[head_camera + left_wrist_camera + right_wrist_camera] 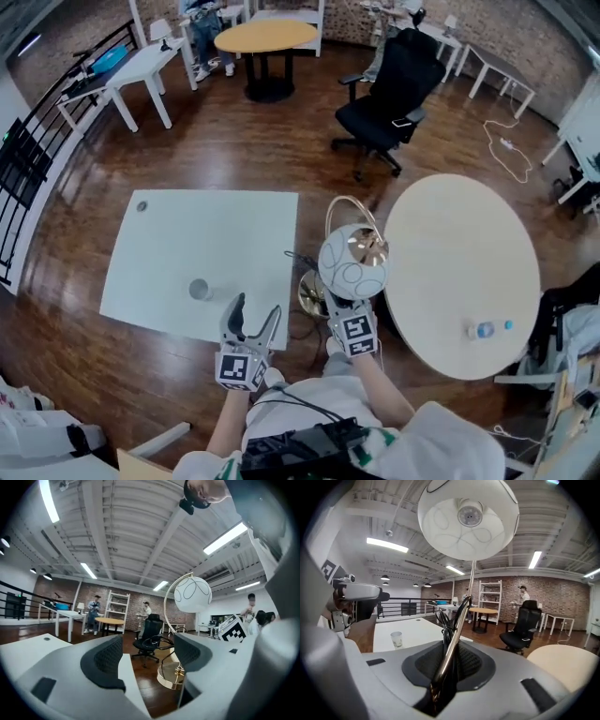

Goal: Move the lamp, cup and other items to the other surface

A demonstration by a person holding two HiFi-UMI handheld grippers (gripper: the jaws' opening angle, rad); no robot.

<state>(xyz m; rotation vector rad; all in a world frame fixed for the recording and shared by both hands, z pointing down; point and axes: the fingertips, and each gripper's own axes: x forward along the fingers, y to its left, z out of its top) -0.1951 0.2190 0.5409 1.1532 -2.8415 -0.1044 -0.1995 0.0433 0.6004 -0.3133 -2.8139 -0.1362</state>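
Right hand-held gripper (449,670) is clamped on lamp (352,264) stem, left hand-held gripper (257,306) released; lamp to be kept upright, lowered onto round worktop (459,246).

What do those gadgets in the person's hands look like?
The left gripper and right gripper are light grey plastic, with two curved jaws lined by dark dimpled pads. Each carries a cube of black-and-white square markers. The person's top is white.
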